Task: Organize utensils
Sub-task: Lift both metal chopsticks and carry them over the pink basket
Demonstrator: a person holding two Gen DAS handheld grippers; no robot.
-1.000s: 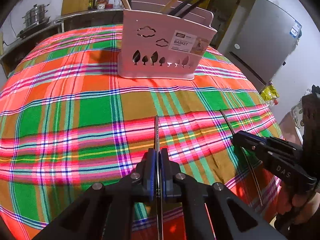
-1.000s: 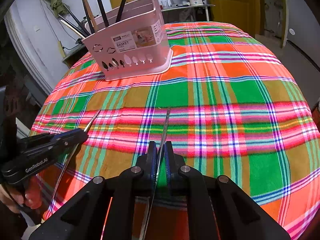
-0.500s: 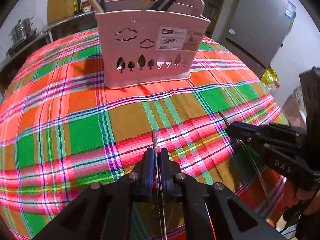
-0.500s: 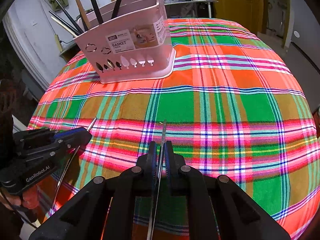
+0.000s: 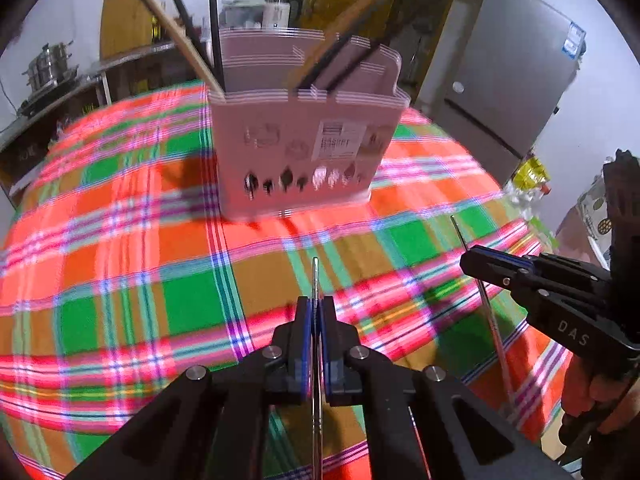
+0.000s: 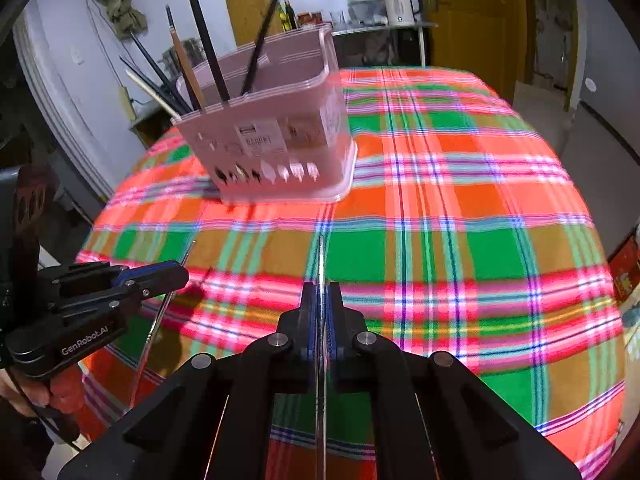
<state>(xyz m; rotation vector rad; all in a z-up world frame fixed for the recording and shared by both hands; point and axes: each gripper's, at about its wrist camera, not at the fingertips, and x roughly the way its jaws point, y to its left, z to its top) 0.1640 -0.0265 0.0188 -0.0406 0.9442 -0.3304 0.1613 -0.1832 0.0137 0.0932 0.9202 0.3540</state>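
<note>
A pink utensil basket stands on the plaid tablecloth, with several dark and wooden chopsticks leaning in it. My left gripper is shut on a thin metal chopstick that points toward the basket. Likewise, my right gripper is shut on a second metal chopstick. Each gripper also shows in the other's view: the right gripper at the right edge, the left gripper at the left edge. Both hang above the cloth, short of the basket.
A grey fridge stands beyond the table on the right. A counter with steel pots runs along the back left. A kettle and a yellow door lie behind the table. A hand holds the right gripper.
Both grippers have risen with their chopsticks and come nearer the basket, which now looms larger. Their jaws stay shut on the chopsticks.
</note>
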